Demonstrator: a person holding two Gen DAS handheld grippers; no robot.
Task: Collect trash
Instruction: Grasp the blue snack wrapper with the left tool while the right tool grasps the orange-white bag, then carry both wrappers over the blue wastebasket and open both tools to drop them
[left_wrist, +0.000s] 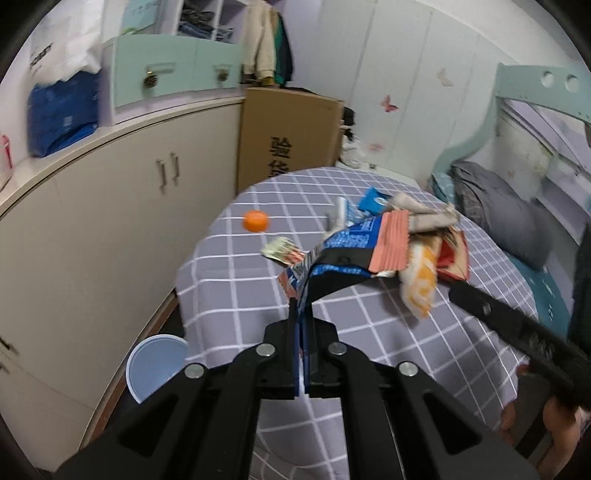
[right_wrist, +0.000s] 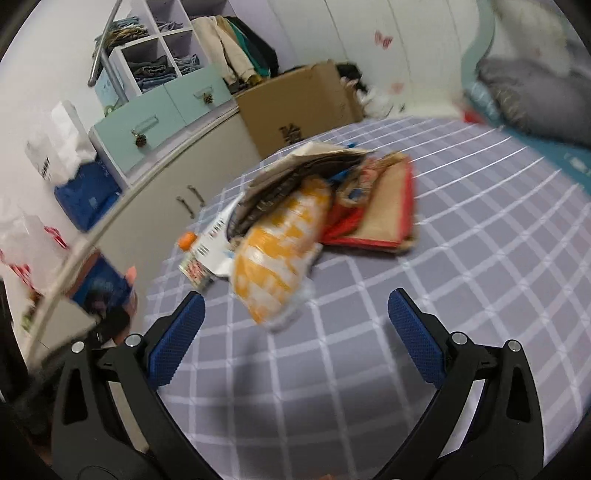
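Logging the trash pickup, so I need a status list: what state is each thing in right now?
left hand-held gripper: shut on blue wrapper
blue wrapper: pinched, lifted off tablecloth
right hand-held gripper: open, holding nothing
yellow snack bag: lying on tablecloth, untouched
orange: resting on tablecloth
blue bin: uncovered, beside table

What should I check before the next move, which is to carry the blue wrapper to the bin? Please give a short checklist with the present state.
1. Left gripper shut on the blue wrapper: ok.
2. Wrapper lifted free of the other wrappers: cannot tell, it overlaps the pink wrapper.
3. Blue bin in view beside the table: ok.
4. Bin has room inside: cannot tell.
5. Right gripper open, nothing held: ok.
6. Yellow bag ahead of the right gripper: ok.
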